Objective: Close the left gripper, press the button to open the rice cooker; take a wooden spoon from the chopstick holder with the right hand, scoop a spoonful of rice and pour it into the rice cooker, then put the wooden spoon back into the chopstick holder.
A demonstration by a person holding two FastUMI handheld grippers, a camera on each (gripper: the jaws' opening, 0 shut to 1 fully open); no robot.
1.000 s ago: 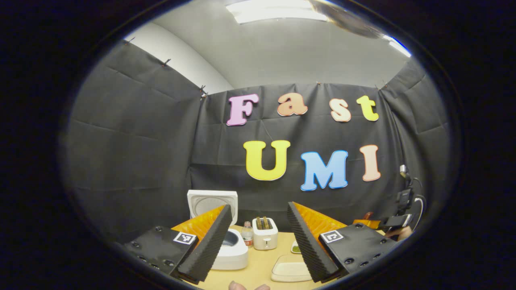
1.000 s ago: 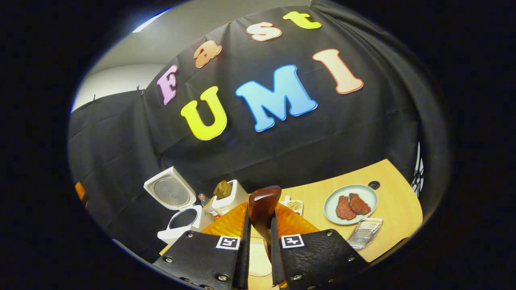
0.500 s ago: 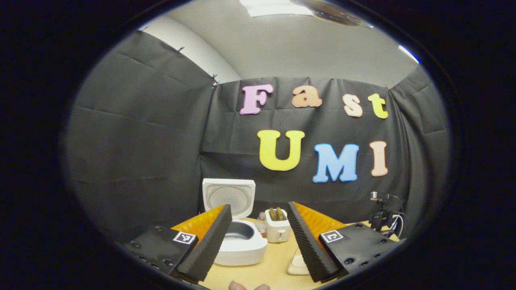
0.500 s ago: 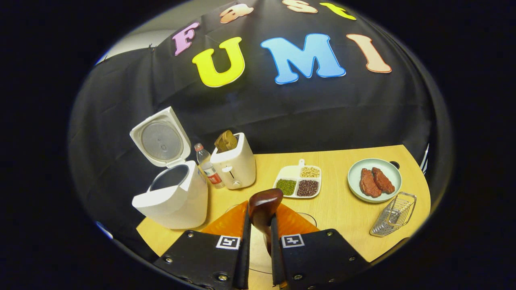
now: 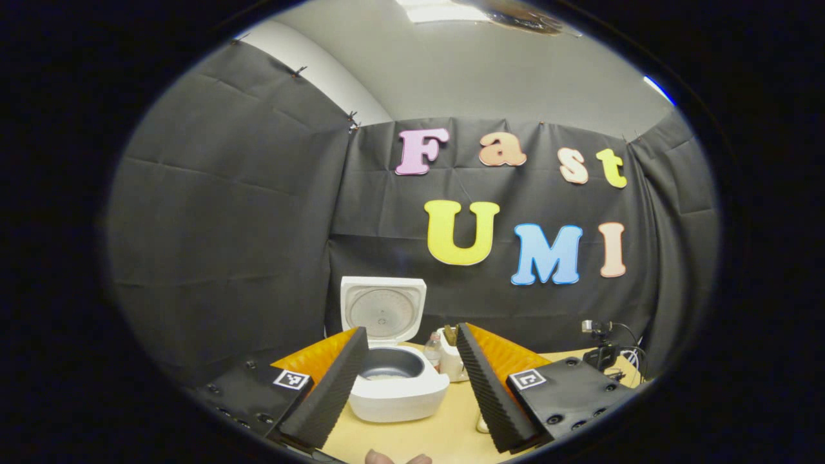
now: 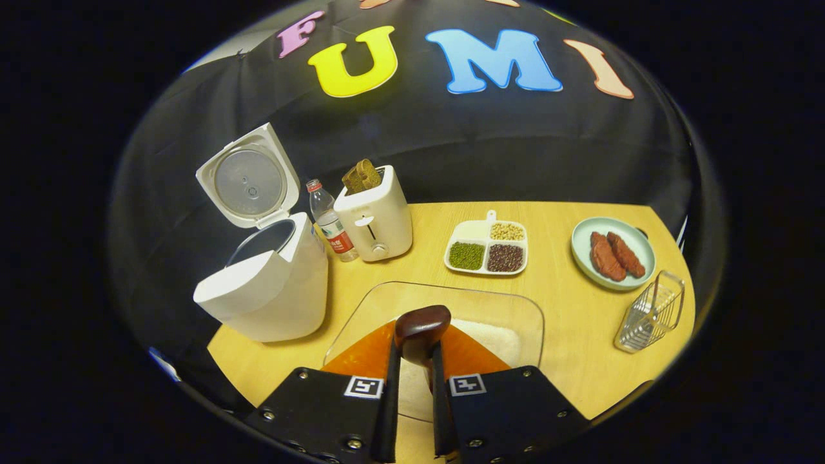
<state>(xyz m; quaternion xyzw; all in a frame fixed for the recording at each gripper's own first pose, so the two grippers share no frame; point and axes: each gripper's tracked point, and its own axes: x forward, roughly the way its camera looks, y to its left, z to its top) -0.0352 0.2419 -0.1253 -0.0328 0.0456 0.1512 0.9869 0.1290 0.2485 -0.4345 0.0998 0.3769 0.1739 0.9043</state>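
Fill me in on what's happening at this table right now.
A person works two handheld claws. The right claw is shut on a wooden spoon and hangs over a clear tray holding rice. The rice cooker stands with its lid up, so the opening step is done. The left claw is open and empty, facing the cooker. Whether the spoon carries rice cannot be told. The wire holder stands at the table's right edge.

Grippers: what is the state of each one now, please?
Left gripper: open, holding nothing.
Right gripper: shut on the wooden spoon.
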